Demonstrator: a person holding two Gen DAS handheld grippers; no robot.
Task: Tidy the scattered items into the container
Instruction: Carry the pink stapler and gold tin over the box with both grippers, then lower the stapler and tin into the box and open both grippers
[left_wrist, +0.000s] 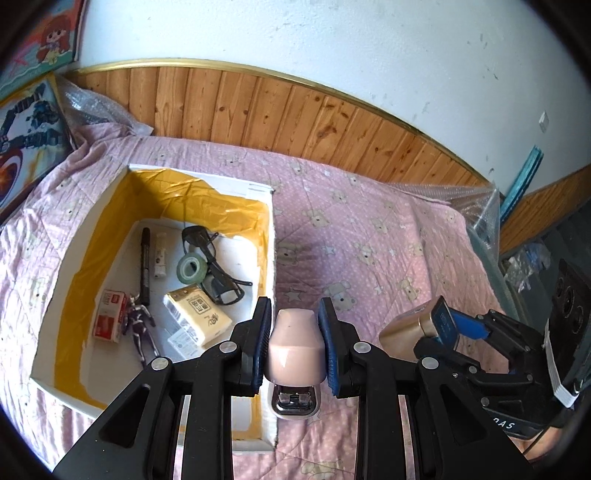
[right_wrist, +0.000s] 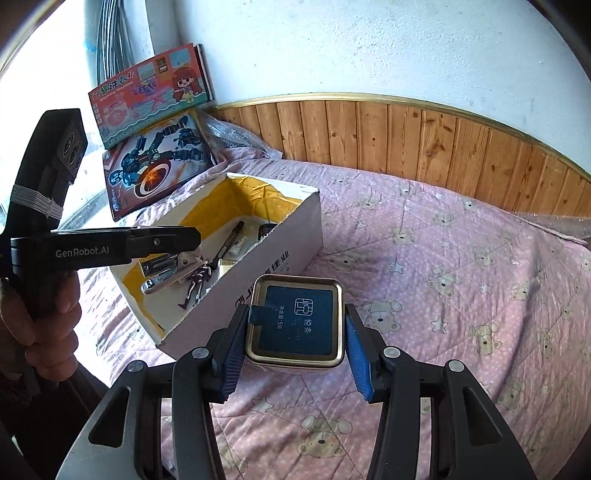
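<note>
My left gripper (left_wrist: 295, 306) is shut on a pink stapler (left_wrist: 293, 343), which hangs over the right rim of the white box (left_wrist: 92, 221) lined with yellow tape. In the box lie a black marker (left_wrist: 144, 266), a tape roll (left_wrist: 191, 268), dark glasses (left_wrist: 216, 266), a tissue pack (left_wrist: 197, 317), a red staple box (left_wrist: 109, 319) and a small figure (left_wrist: 138, 326). My right gripper (right_wrist: 297, 310) is shut on a gold tin (right_wrist: 299, 325) with a blue label, held above the quilt beside the box (right_wrist: 258, 273). In the right wrist view the left gripper (right_wrist: 192, 240) carries the stapler (right_wrist: 162, 273) over the box.
A pink bear-print quilt (right_wrist: 443, 277) covers the bed. Two toy boxes (right_wrist: 155, 166) lean against the wall behind the container. Bubble wrap (left_wrist: 476, 206) lies at the far right edge. Wood panelling (left_wrist: 295, 114) runs along the back. A person's hand (right_wrist: 44, 321) grips the left tool.
</note>
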